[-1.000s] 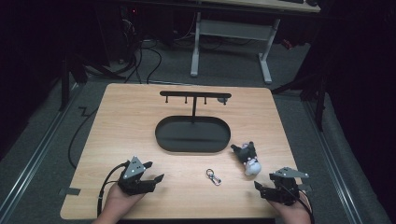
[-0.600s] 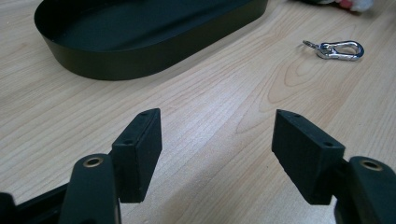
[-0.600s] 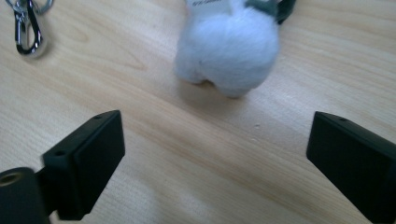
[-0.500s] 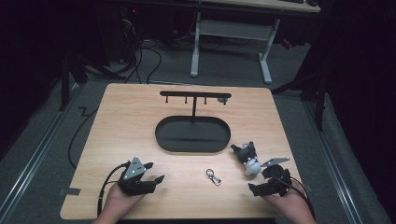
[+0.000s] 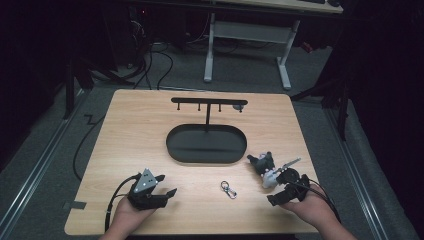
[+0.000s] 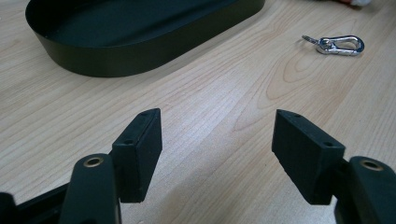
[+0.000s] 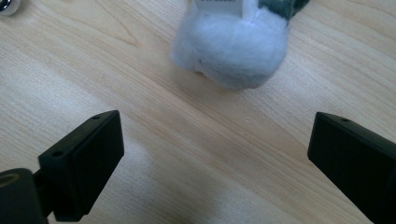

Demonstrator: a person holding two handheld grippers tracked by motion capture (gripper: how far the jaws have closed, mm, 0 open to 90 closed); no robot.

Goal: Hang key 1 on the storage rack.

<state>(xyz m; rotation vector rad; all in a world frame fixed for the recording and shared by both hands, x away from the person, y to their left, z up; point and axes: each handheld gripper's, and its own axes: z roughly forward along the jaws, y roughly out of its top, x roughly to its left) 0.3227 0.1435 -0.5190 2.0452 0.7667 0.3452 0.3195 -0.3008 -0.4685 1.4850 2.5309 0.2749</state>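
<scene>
A small white and grey plush toy (image 5: 265, 167) lies on the wooden table at the right, just past the oval tray's right end. My right gripper (image 5: 276, 188) sits right behind it, open and holding nothing. Seen from the right gripper view, the toy's white fluffy end (image 7: 231, 46) lies just beyond the wide-apart jaws of the right gripper (image 7: 217, 154). A silver snap clip (image 5: 228, 189) lies flat in the middle front. At the front left, my left gripper (image 5: 167, 185) rests open and empty. The left gripper view has the clip (image 6: 334, 45) far ahead to the right of the left gripper (image 6: 222, 149).
A black oval tray (image 5: 175, 150) sits mid-table with a black T-shaped hook rack (image 5: 208, 102) rising from its far side. The tray's wall (image 6: 116, 60) is ahead and left of the left gripper. Desk legs and cables lie on the floor beyond the table.
My right gripper has moved left and forward from the table's front right corner, up close to the plush toy. The left gripper, clip and toy have stayed put.
</scene>
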